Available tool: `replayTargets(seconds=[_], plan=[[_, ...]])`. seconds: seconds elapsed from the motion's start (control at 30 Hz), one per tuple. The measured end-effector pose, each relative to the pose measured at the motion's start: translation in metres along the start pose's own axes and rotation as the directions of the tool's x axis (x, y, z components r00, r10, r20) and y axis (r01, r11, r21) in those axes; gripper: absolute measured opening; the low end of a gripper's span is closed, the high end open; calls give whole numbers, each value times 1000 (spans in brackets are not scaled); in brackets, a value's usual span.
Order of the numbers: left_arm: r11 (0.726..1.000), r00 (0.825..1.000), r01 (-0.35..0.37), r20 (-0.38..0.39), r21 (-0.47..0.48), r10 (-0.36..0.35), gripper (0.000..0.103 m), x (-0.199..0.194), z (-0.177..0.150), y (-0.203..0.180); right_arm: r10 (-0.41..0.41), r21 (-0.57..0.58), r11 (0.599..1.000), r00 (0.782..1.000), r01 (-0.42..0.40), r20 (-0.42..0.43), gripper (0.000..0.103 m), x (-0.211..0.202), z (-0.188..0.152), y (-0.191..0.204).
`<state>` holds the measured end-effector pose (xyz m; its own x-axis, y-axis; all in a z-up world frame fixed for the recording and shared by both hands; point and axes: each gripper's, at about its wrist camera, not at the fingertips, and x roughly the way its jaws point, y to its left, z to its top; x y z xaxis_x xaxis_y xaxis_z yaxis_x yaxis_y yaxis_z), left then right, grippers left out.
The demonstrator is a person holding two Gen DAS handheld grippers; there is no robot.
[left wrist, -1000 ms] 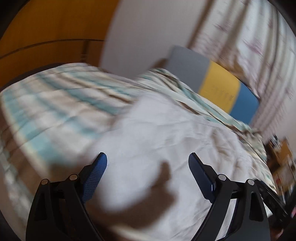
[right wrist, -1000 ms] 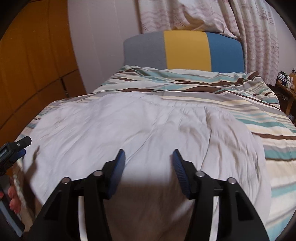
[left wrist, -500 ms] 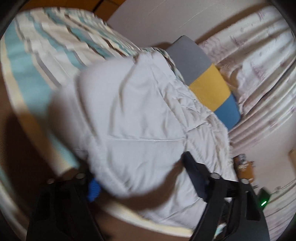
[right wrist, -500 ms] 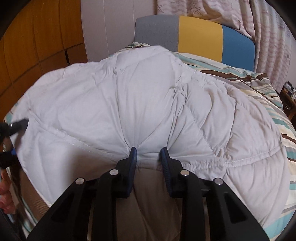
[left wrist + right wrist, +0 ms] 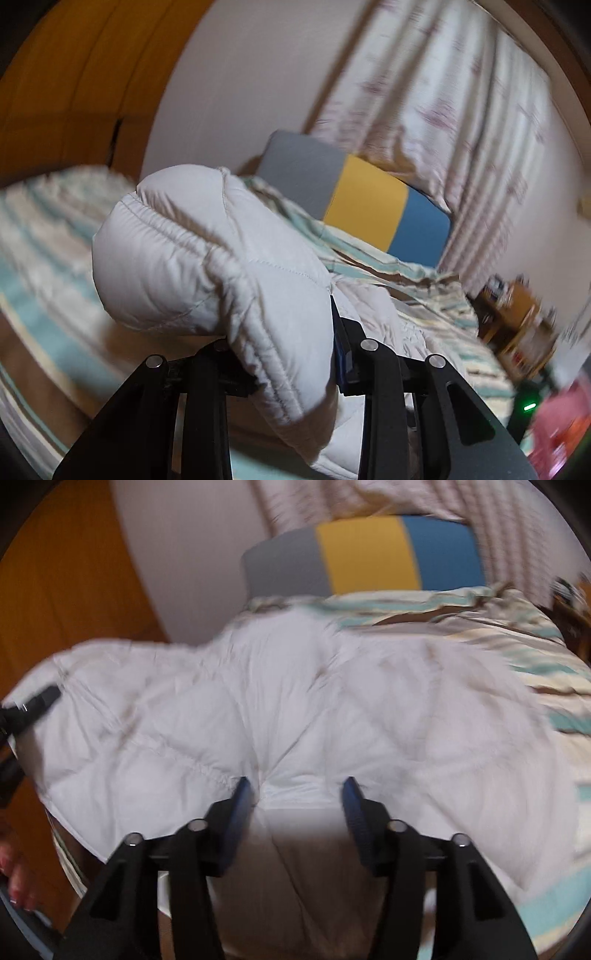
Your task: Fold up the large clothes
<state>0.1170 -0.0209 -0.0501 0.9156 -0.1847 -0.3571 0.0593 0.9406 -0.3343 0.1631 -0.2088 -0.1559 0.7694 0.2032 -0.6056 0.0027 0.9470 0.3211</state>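
Left wrist view shows the left gripper [image 5: 291, 339] clamped on a puffy fold of white quilted duvet [image 5: 207, 258]; only the right wrist view shows it spread across the striped bed [image 5: 535, 657], right gripper [image 5: 295, 794] spread apart at six o'clock.

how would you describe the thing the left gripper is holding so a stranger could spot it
On the bed with the teal, cream and brown striped bedspread, a puffy white quilted garment lies spread out. The left gripper clamps its stitched edge; it alone is plain white and padded.
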Motion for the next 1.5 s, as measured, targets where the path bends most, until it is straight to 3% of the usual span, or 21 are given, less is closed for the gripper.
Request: replayTargets(seconds=[0.13,0.2,0.33,0.43,0.53,0.57,0.6,0.73,0.9,1.07,1.1,1.17,1.27,1.3,1.33,1.37,1.4,1.43,1.47,1.5], plan=[[983,999,-7,35,185,0,30,-2,4,-45,-149,97,985,985,140,88,54,-48,4,-41],[958,998,-7,58,286,-10,30,-6,0,-69,-289,154,949,954,274,82,56,-67,4,-71],[892,994,0,94,452,-47,30,-3,-10,-110,-461,216,866,887,451,-5,56,-83,2,-121],[826,992,20,89,563,-84,30,-1,-22,-139,-447,306,848,894,433,-28,56,-97,-6,-151],[726,990,50,60,686,-125,30,3,-41,-173,-455,355,828,890,433,-25,56,-116,-14,-168],[705,990,59,51,707,-134,30,4,-45,-177,-453,364,827,891,428,-20,56,-120,-15,-168],[658,988,75,34,749,-151,30,7,-55,-190,-448,376,826,894,420,-13,56,-125,-17,-173],[552,976,159,-45,818,-215,30,17,-81,-219,-454,393,818,891,420,-8,57,-136,-19,-179],[522,945,310,-194,795,-265,30,39,-101,-248,-447,409,816,894,409,-3,57,-139,-20,-184],[450,894,437,-324,779,-308,30,57,-132,-273,-451,419,809,893,412,-8,57,-144,-23,-197],[455,884,461,-352,762,-307,30,62,-138,-274,-443,427,810,897,402,-5,57,-145,-24,-200],[508,867,497,-373,703,-331,30,64,-135,-270,-418,445,815,908,372,6,58,-149,-25,-203],[657,857,515,-334,550,-392,30,49,-105,-244,-388,439,833,921,338,29,58,-150,-22,-199],[726,874,486,-257,486,-413,32,37,-85,-220,-382,428,840,923,333,33,60,-148,-20,-196],[777,895,445,-192,445,-402,45,29,-73,-201,-371,417,849,928,324,36,60,-145,-17,-194],[830,921,387,-117,402,-373,69,23,-61,-177,-364,404,857,931,319,37,60,-141,-14,-191],[898,953,289,-11,333,-302,78,18,-49,-142,-366,381,864,930,328,30,60,-134,-11,-187],[942,972,204,60,266,-228,81,18,-41,-115,-371,363,868,929,337,23,60,-128,-9,-185],[980,990,96,82,175,-112,81,30,-32,-83,-378,340,873,926,351,15,60,-121,-6,-184],[992,997,32,59,124,-39,81,46,-26,-64,-400,311,871,916,381,-4,59,-110,-4,-181]])
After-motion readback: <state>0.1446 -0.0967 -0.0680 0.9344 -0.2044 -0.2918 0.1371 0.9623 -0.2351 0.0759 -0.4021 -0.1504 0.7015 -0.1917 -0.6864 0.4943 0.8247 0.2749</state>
